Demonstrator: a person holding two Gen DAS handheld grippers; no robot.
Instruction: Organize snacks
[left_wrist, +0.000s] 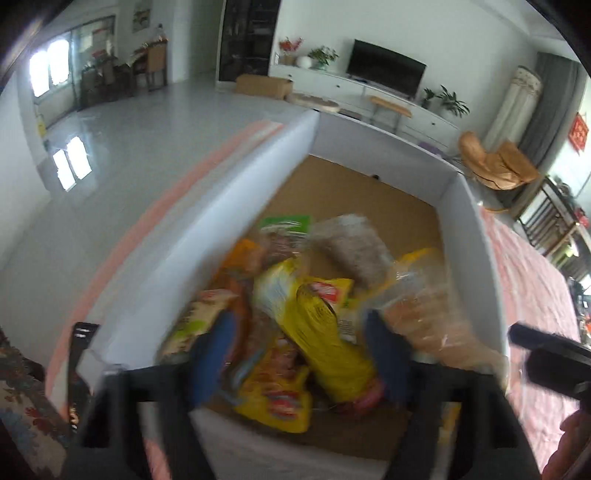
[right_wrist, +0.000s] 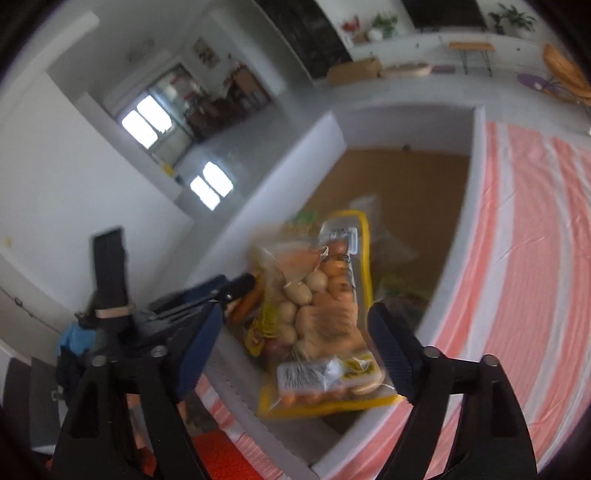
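Note:
A white-walled box (left_wrist: 221, 221) with a brown cardboard floor holds a pile of several snack packs. My left gripper (left_wrist: 299, 317) hangs open over the pile. A yellow snack bag (left_wrist: 325, 339) lies between its blue fingers (left_wrist: 210, 354), which do not press on it. In the right wrist view my right gripper (right_wrist: 297, 310) is open above the box's (right_wrist: 295, 166) near corner. A clear pack of small buns with yellow edges (right_wrist: 325, 314) sits blurred between its fingers (right_wrist: 391, 347), with a gap on the left side. The left gripper (right_wrist: 221, 291) shows beside it.
The box stands on a pink and white striped cloth (right_wrist: 517, 258). A grey tiled floor (left_wrist: 129, 129) lies beyond the table's left edge. A TV cabinet (left_wrist: 388, 92) and a chair (left_wrist: 495, 162) stand far behind. The right gripper's body (left_wrist: 546, 354) and a hand sit at the right rim.

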